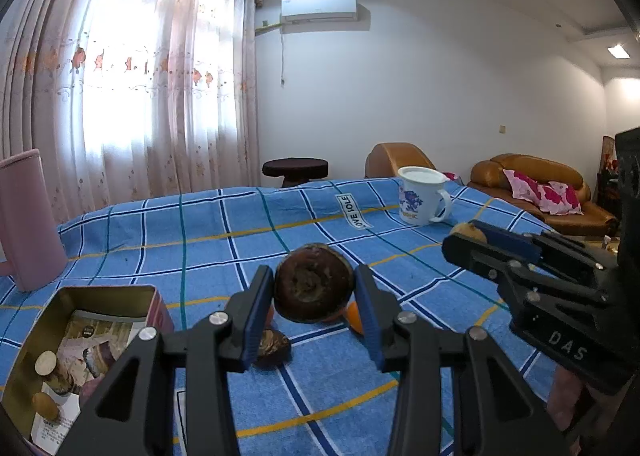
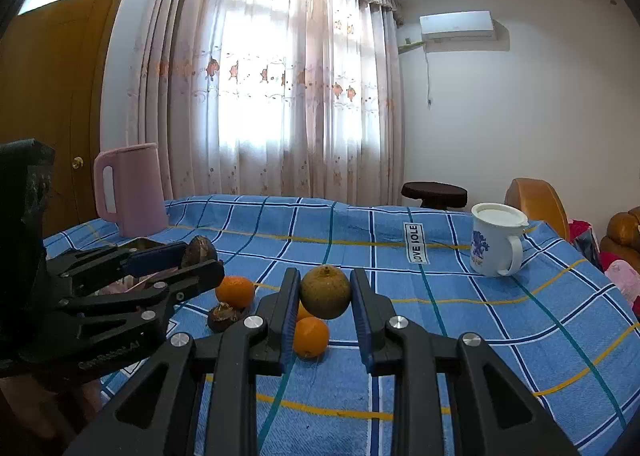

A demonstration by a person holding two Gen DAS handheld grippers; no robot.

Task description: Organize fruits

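Observation:
My left gripper (image 1: 314,288) is shut on a dark brown round fruit (image 1: 314,287) and holds it above the blue checked cloth; it also shows in the right wrist view (image 2: 199,250). My right gripper (image 2: 325,292) is shut on a greenish-brown round fruit (image 2: 325,291), held above the cloth; in the left wrist view (image 1: 466,232) it sits at the right. Below lie two oranges (image 2: 235,291) (image 2: 310,336) and a dark brown fruit (image 2: 223,317). An open tin box (image 1: 80,352) at the lower left holds several small fruits.
A pink jug (image 2: 130,188) stands at the table's far left. A white lidded mug (image 2: 496,240) stands at the far right. The blue checked cloth (image 2: 480,336) covers the table. Sofas and a dark stool (image 2: 434,192) stand beyond it.

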